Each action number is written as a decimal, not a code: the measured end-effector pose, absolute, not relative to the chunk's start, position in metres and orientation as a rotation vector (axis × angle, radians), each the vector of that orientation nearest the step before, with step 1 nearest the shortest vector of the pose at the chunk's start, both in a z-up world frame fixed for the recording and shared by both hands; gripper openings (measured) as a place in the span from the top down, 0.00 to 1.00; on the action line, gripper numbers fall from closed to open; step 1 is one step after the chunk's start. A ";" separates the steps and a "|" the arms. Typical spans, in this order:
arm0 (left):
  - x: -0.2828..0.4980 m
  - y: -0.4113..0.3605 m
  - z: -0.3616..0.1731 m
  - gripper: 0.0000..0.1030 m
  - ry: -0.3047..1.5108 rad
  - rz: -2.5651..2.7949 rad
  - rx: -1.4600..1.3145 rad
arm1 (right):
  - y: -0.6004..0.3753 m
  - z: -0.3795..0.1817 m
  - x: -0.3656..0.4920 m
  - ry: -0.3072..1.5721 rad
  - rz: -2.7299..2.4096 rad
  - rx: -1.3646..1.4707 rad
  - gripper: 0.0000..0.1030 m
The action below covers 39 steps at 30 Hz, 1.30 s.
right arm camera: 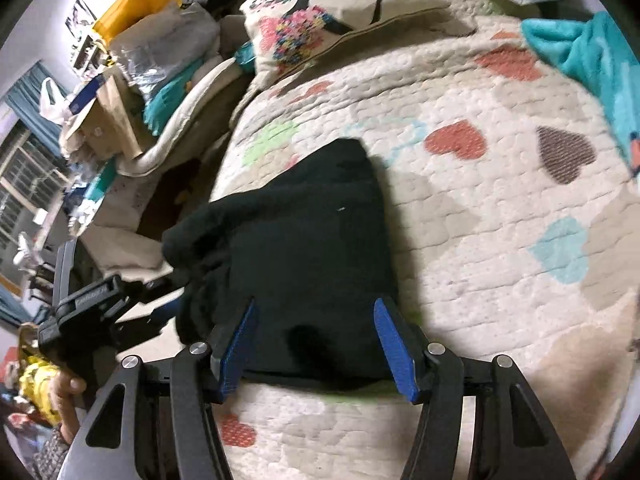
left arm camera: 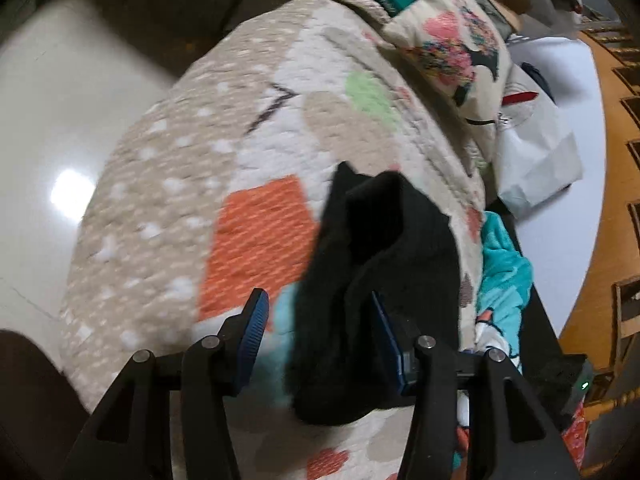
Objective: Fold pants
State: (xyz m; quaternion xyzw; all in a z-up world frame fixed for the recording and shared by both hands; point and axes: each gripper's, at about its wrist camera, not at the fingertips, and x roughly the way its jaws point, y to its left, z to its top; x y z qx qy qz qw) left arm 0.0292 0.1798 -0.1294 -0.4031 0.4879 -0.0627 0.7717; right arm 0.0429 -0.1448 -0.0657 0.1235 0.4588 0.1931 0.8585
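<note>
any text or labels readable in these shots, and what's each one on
None can be read with certainty.
Pale lettering on the black handheld device at the left edge of the right wrist view: too small and blurred to read.
Printing on the white bag beside the pillow: red and dark marks, illegible.
Nothing is written on the black pants or the quilt.

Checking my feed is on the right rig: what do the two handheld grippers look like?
Both the left gripper and the right gripper have black angular linkage arms with silver pivot pins and blue ribbed finger pads. The person's hand shows a patterned sleeve.
</note>
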 end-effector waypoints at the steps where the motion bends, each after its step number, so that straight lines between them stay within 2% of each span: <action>1: 0.027 0.179 -0.126 0.51 1.055 -0.127 -0.859 | -0.147 -0.061 0.044 0.949 0.393 0.255 0.36; 6: 0.012 0.150 -0.073 0.51 0.884 -0.131 -0.629 | -0.143 -0.045 0.064 0.919 0.345 0.210 0.37; 8: 0.012 0.135 -0.062 0.51 0.849 -0.174 -0.584 | -0.129 -0.042 0.080 0.910 0.376 0.207 0.40; 9: 0.014 0.129 -0.060 0.51 0.847 -0.201 -0.570 | -0.120 -0.044 0.091 0.920 0.413 0.220 0.46; 14: 0.021 0.108 -0.092 0.51 0.984 -0.230 -0.564 | -0.086 -0.071 0.148 1.059 0.528 0.350 0.48; 21: 0.015 0.114 -0.102 0.50 0.978 -0.245 -0.580 | -0.088 -0.087 0.200 1.043 0.211 0.131 0.45; 29: 0.011 0.145 -0.098 0.50 0.975 -0.221 -0.656 | -0.143 -0.049 0.165 0.972 0.218 0.159 0.39; 35: -0.005 0.186 -0.100 0.50 0.978 -0.086 -0.776 | -0.170 -0.047 0.127 0.990 0.251 0.213 0.36; 39: -0.011 0.175 -0.083 0.50 0.961 -0.037 -0.680 | -0.181 -0.052 0.108 0.984 0.269 0.317 0.36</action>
